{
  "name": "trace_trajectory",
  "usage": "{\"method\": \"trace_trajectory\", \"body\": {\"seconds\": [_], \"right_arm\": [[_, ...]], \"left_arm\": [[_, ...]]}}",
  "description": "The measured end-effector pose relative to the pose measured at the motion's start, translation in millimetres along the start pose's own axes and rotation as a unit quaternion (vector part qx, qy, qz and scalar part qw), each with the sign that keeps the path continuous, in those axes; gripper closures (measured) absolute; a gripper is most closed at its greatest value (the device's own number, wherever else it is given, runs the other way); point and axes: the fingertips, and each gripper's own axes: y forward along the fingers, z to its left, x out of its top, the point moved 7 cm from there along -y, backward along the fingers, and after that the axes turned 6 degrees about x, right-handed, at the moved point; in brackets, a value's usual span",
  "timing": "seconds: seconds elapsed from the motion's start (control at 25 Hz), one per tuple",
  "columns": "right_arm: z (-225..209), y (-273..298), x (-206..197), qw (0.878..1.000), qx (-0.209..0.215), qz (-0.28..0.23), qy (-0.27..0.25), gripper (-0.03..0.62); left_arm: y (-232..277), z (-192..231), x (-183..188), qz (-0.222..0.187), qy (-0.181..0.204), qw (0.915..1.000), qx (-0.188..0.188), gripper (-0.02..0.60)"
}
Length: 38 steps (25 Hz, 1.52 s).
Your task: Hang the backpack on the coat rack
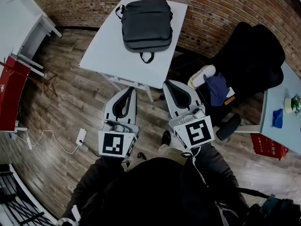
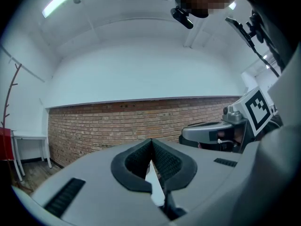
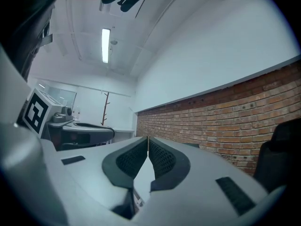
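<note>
Backpack location: flat on the white table, toward its far end, close to the brick wall and well apart from both grippers.

Hidden or unclear items:
- The backpack's underside and most of its straps lie out of sight beneath the body. Only one strap loop at the far left corner and the carry handle at the near edge show.
- Coat rack: in the left gripper view it is a thin reddish pole with branching hooks at the far left. The picture's edge cuts off part of it, and its lower end meets a red object. In the right gripper view it is a small, thin shape against the white wall, and its hooks are too small to count.
- The person's dark clothing fills the near part of the head view and covers the hands that hold the grippers.

Backpack appearance: dark grey, a rounded rectangle, with seam lines running round the shell. The handle loop rests on the table top and points toward the person.

Left gripper: jaws fully together, pads meeting at the tips, nothing between them. Right gripper: jaws likewise closed tip to tip, empty. Both are level and side by side, with their tips near the table's near edge, above the wooden floor
</note>
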Motion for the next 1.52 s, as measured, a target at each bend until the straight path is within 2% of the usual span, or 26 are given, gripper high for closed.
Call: {"method": "trace_trajectory", "body": {"seconds": [0.08, 0.28, 0.56, 0.88, 1.52], "right_arm": [[-14, 2, -2, 1.0, 0.008, -0.002, 0.005, 0.585], [-31, 15, -7, 1.0, 0.024, -0.006, 0.017, 0.585], [-38, 48, -19, 0.999, 0.047, 0.006, 0.019, 0.585], [-62, 89, -23, 0.999, 0.028, 0.022, 0.011, 0.583], [-74, 185, -20, 0.999, 0.007, 0.042, -0.014, 0.583]], "left_arm": [[8, -3, 2, 0.001, 0.011, 0.9999, 0.01, 0.572], [19, -11, 7, 0.01, -0.003, 0.9995, 0.029, 0.572], [37, 9, -4, 0.018, -0.004, 0.9986, 0.049, 0.572], [82, 41, -12, 0.01, -0.018, 0.9992, 0.033, 0.572], [131, 118, -22, -0.008, -0.036, 0.9993, 0.011, 0.572]]}}
